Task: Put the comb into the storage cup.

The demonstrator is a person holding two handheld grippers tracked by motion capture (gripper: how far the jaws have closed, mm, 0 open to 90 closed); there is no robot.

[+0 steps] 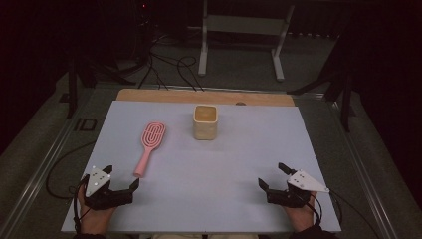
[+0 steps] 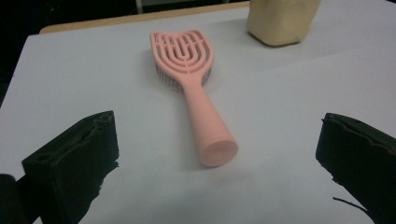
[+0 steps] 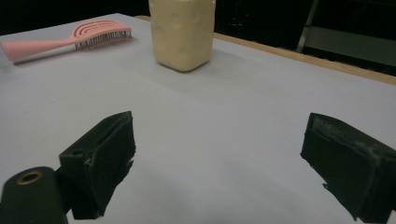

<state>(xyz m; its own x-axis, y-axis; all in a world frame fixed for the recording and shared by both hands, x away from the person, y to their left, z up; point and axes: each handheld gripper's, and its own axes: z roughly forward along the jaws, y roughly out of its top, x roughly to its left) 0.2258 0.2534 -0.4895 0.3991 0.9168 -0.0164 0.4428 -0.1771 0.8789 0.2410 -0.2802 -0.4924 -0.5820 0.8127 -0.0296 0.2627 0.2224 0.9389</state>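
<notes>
I am holding my left gripper (image 1: 121, 180) low over the near left part of the white table (image 1: 234, 164). Its jaws are standing wide apart and nothing is between them. I am keeping them open like this because the pink hairbrush (image 1: 151, 141) is lying right in front of them, and open jaws can go around the handle.

The hairbrush is lying flat on the table with its bristles facing down, so it is not rolling. Its round handle end is pointing toward me, near my left gripper but not touching it. In the left gripper view the handle end (image 2: 217, 151) is sitting between my two jaws, a little farther out. I think that is why I am aiming this way: the handle is the thin part, and it looks easy to pinch.

My right gripper (image 1: 272, 176) is resting near the right side of the table. Its jaws are wide open too, and it is holding nothing. It is well apart from the brush, so I think it is just waiting.

The cream cup (image 1: 205, 121) is standing upright farther back, just beside the brush head. Its open top is facing up, so something long could stand in it.
</notes>
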